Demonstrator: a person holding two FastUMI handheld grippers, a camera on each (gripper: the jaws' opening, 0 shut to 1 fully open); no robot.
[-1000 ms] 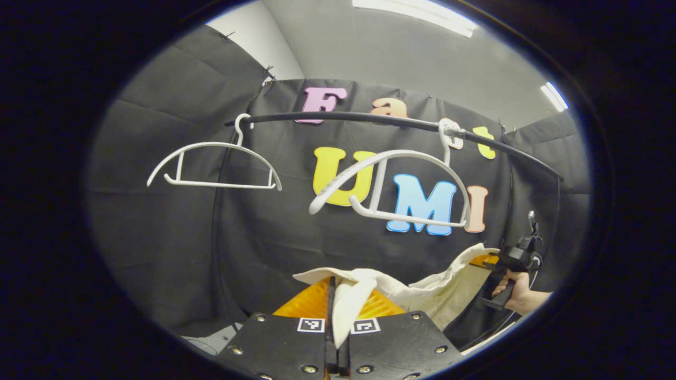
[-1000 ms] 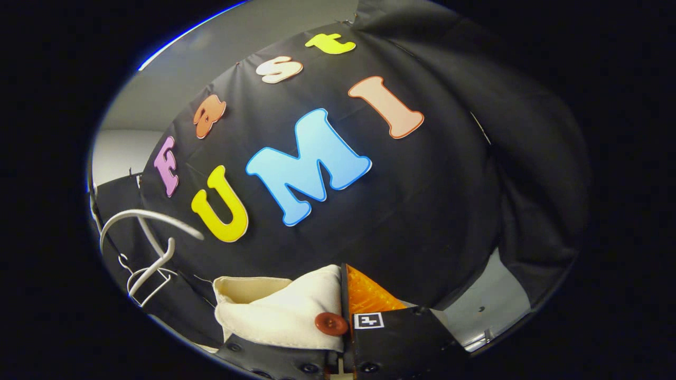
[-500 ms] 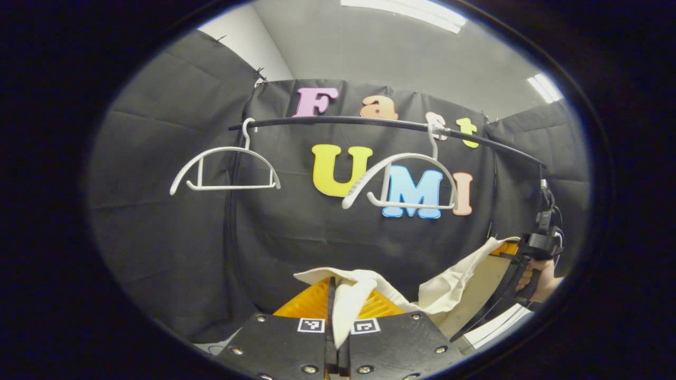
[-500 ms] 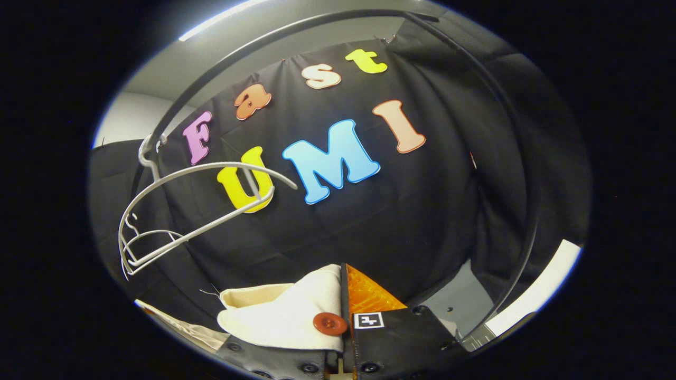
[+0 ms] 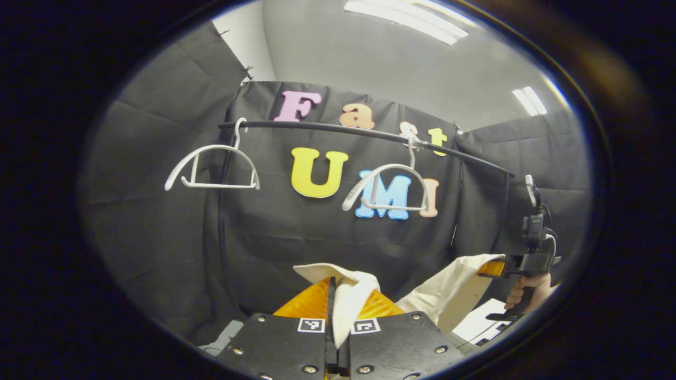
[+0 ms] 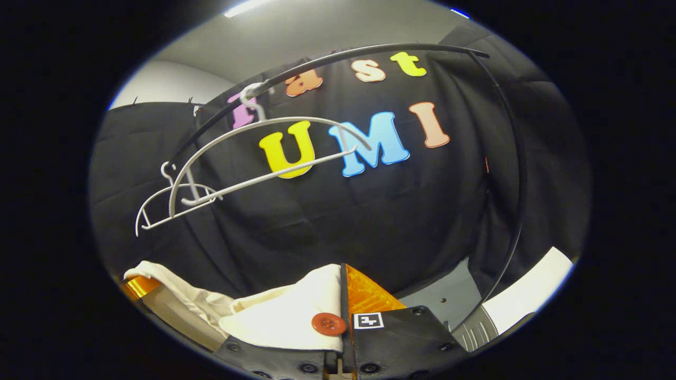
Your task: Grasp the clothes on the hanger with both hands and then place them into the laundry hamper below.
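A cream garment (image 5: 449, 287) with a brown button (image 6: 328, 323) hangs off the hanger, stretched between my two grippers. My left gripper (image 5: 337, 295) is shut on one corner of the cloth (image 5: 348, 295) at the bottom of the left gripper view. My right gripper (image 6: 342, 301) is shut on the other end of the garment (image 6: 285, 319); it also appears at the right of the left gripper view (image 5: 494, 268), held by a hand (image 5: 528, 293). Two bare white hangers (image 5: 211, 166) (image 5: 388, 184) hang on the black rail (image 5: 359, 130) above. The hamper is out of sight.
The black rail (image 6: 369, 51) bends down into a post (image 6: 515, 211) at the right of the right gripper view. Black cloth walls close the booth behind the rail. A strip of pale floor (image 6: 528, 293) lies below right.
Both grippers have pulled back and down from the rail with the garment; the hangers look smaller and farther. The right gripper view has swung up, bringing rail and both hangers into sight.
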